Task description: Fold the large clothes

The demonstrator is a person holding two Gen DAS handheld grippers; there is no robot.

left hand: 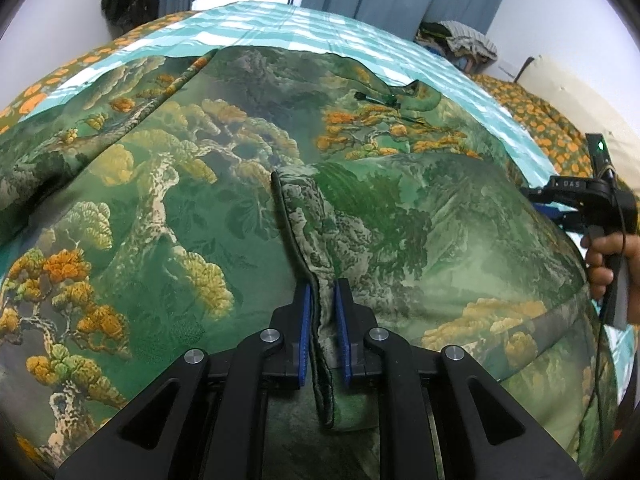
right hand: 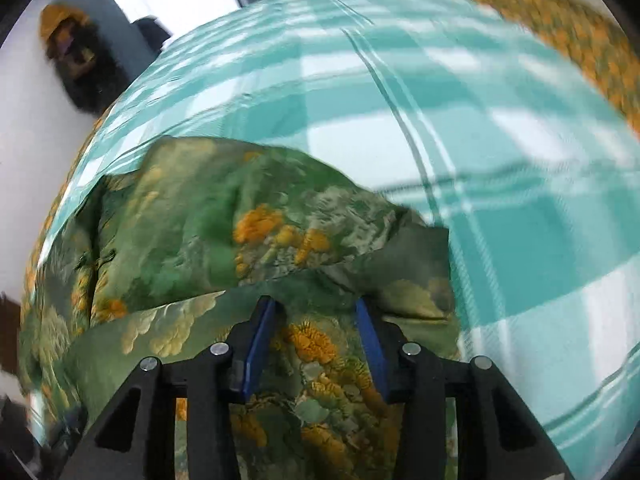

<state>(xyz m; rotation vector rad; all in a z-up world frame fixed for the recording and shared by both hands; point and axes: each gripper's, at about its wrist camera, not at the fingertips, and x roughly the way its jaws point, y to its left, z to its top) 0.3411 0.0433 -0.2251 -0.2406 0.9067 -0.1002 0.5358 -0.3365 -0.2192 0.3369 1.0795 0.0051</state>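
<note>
A large green garment (left hand: 180, 200), printed with pines and orange blossoms, lies spread over the teal checked sheet (left hand: 280, 28) of a bed. Everything here is placed relative to that garment.

The left gripper (left hand: 322, 320) sits at the garment's near edge, its jaws clenched on a dark-piped hem (left hand: 288, 232) that stands up as a narrow ridge between the blue pads (left hand: 305, 332). Pinching the hem on its edge probably gives a firm hold for carrying that side across in a fold.

The right gripper (right hand: 316, 340) is over the garment's far side, close to where cloth meets bare sheet. Its jaws stand spread apart with patterned cloth lying between and under them; nothing looks gripped, though the picture is blurred. It seems poised to take a second hold so both sides can be raised evenly.

The fold itself appears not yet made.
</note>
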